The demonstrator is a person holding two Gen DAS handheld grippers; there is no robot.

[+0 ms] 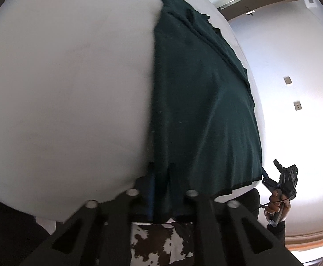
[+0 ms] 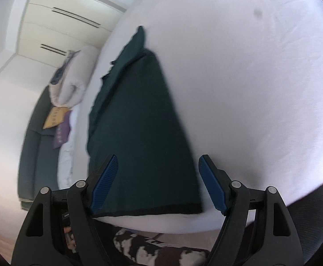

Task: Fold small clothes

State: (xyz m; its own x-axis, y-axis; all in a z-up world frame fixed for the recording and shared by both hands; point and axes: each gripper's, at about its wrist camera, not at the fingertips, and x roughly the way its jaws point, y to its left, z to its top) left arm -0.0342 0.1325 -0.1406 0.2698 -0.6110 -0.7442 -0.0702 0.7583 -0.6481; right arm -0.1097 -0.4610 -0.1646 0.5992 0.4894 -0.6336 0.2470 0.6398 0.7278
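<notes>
Garment: dark green knit top (image 1: 201, 102) lay on the white table (image 1: 61, 88), folded into a long narrow strip running near to far; far end bunched and wrinkled, near hem with a dark trim at the table's near edge.
Garment position: right part of the table in the left wrist view, left of centre in the right wrist view (image 2: 139, 122); white table (image 2: 250, 88) bare to its right there.
Left gripper: left gripper (image 1: 161, 186) pinched shut on the near left corner of the green top, cloth bunched between the two fingers, blue pad just visible.
Right gripper: right gripper (image 2: 158, 185) spread wide, blue pads (image 2: 105, 184) either side of the near hem, holding nothing; touching the cloth or not, could not tell.
Right gripper, other view: seen at the right edge (image 1: 279, 177), off the garment's near right corner, the person's hand (image 1: 276, 204) on its handle.
Below table: brown-and-white patterned fabric (image 2: 143, 248) under the near edge.
Background: dark sofa (image 2: 39, 146) with yellow cushion (image 2: 55, 117), purple cushion (image 2: 61, 133), and rolled pale bedding (image 2: 75, 77); white cabinet fronts (image 2: 57, 22) beyond.
</notes>
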